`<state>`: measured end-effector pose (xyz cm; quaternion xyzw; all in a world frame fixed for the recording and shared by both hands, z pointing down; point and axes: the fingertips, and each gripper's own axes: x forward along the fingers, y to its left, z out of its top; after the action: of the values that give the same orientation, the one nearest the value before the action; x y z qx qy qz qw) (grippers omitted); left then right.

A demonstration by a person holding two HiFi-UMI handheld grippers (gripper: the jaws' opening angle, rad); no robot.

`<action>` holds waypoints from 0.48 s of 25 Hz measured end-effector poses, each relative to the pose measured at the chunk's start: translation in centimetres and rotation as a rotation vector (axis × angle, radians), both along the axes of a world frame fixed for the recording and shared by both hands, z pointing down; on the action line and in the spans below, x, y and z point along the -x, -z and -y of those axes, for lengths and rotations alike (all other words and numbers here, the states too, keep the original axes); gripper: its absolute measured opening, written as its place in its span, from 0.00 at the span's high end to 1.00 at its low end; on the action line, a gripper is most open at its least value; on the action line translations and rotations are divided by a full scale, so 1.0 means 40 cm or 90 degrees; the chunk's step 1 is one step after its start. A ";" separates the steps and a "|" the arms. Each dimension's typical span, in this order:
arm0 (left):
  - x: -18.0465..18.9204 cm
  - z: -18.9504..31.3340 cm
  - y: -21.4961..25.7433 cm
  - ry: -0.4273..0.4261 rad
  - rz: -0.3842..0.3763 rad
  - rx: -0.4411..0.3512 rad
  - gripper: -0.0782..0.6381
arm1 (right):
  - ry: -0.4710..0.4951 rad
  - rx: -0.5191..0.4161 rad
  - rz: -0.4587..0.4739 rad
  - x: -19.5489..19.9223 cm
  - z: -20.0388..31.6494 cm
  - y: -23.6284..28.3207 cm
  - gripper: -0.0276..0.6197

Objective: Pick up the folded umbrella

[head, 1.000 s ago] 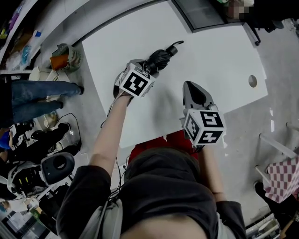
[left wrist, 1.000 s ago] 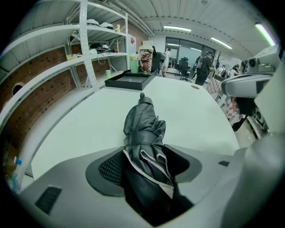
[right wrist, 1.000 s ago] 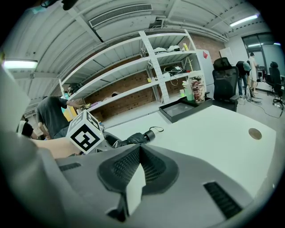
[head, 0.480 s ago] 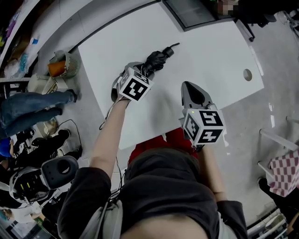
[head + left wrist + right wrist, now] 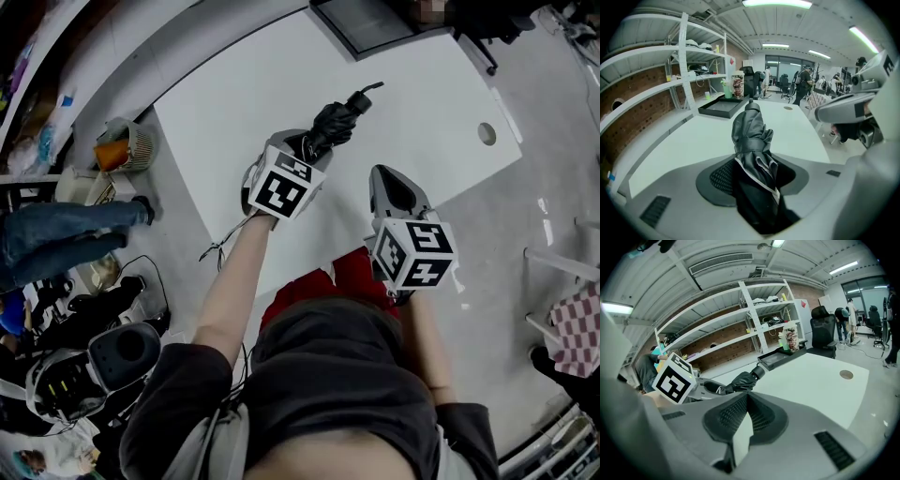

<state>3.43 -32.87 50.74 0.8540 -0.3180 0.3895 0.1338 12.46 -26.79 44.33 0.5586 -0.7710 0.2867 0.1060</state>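
Note:
The folded black umbrella (image 5: 336, 120) sticks out forward and upward from my left gripper (image 5: 305, 152), above the white table (image 5: 427, 98). In the left gripper view its strapped black fabric (image 5: 751, 140) fills the space between the jaws, and my left gripper (image 5: 752, 176) is shut on it. My right gripper (image 5: 387, 178) hovers to the right of it over the table's near edge, jaws together with nothing in them. The right gripper view shows the umbrella (image 5: 740, 379) and the left gripper's marker cube (image 5: 674, 377) off to the left, beyond my right gripper (image 5: 742, 423).
A black tray (image 5: 366, 23) lies at the table's far edge, also seen as a tray (image 5: 723, 107) ahead of the umbrella. The table has a round hole (image 5: 487, 133) on the right. White shelves (image 5: 689, 70) line the left wall. People and office chairs stand far behind.
The left jaws have closed round the umbrella, and it has come up off the table, moving right and up in the head view. The right gripper has shifted slightly.

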 end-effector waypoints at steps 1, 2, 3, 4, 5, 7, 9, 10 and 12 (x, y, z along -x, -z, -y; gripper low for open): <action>-0.008 -0.007 0.013 0.001 -0.014 -0.004 0.59 | -0.005 -0.002 -0.001 0.000 -0.007 0.004 0.93; -0.016 -0.014 0.025 0.001 -0.026 -0.008 0.59 | -0.010 -0.005 -0.002 -0.001 -0.015 0.010 0.93; -0.022 -0.022 0.036 0.001 -0.037 -0.012 0.59 | -0.014 -0.009 -0.003 -0.001 -0.023 0.015 0.93; -0.028 -0.030 0.046 0.002 -0.047 -0.016 0.59 | -0.019 -0.012 -0.004 -0.002 -0.033 0.019 0.93; -0.034 -0.040 0.055 0.004 -0.057 -0.019 0.59 | -0.023 -0.016 -0.006 -0.003 -0.043 0.024 0.93; -0.044 -0.060 0.075 0.009 -0.081 -0.024 0.59 | -0.032 -0.023 -0.009 -0.007 -0.064 0.032 0.93; -0.053 -0.079 0.097 0.015 -0.107 -0.027 0.59 | -0.042 -0.029 -0.012 -0.013 -0.084 0.042 0.93; -0.056 -0.088 0.109 0.018 -0.119 -0.030 0.59 | -0.048 -0.031 -0.013 -0.016 -0.093 0.047 0.93; -0.061 -0.107 0.131 0.020 -0.139 -0.037 0.59 | -0.059 -0.037 -0.014 -0.021 -0.112 0.056 0.93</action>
<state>5.86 -28.60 45.49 0.8899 -0.3258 0.2824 0.1491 13.30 -22.31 42.07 0.5998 -0.7510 0.2627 0.0847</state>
